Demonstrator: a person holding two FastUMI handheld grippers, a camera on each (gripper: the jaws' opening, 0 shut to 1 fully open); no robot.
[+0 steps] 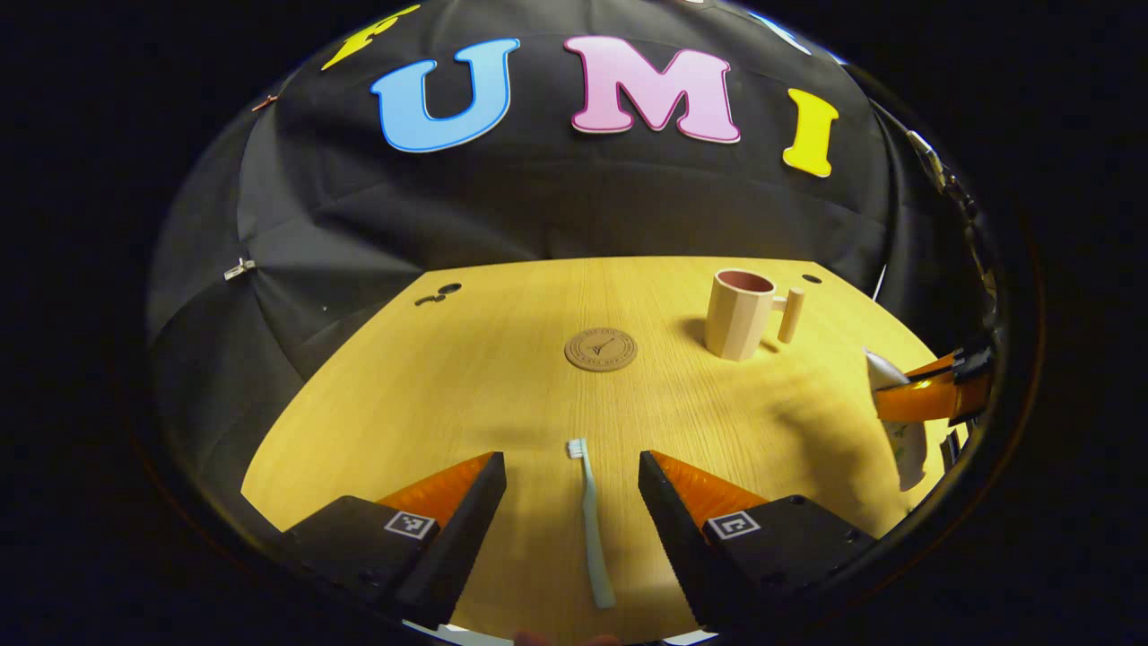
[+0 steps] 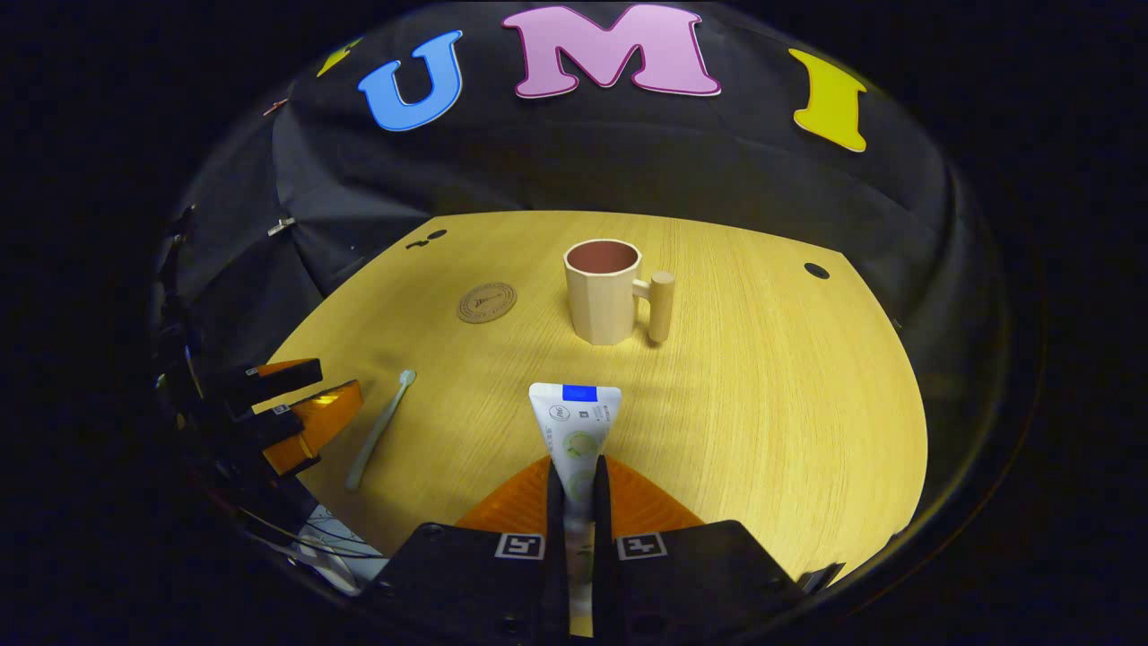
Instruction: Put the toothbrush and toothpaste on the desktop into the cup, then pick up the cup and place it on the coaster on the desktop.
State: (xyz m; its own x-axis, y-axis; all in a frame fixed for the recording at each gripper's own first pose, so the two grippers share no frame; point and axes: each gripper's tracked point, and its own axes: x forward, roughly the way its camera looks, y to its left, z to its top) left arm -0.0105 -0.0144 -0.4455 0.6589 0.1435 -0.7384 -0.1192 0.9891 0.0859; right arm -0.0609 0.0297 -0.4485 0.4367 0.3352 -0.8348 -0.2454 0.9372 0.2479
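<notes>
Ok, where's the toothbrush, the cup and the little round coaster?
toothbrush (image 1: 590, 520), left gripper view, on its handle.
cup (image 2: 603, 305), right gripper view, on its outer wall.
coaster (image 1: 601, 350), left gripper view, on its middle.

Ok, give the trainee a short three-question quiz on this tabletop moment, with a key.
1. True or false: the right gripper is shut on the white toothpaste tube with the blue end.
2. Multiple choice: the pale green plastic toothbrush lies (A) inside the cup, (B) flat on the wooden desktop between the open left gripper's fingers, (C) on the coaster.
3. Fill in: the beige faceted cup with the peg handle stands upright and ____, beside the round brown coaster, not on it.

Key: 1 true; 2 B; 3 empty.
</notes>
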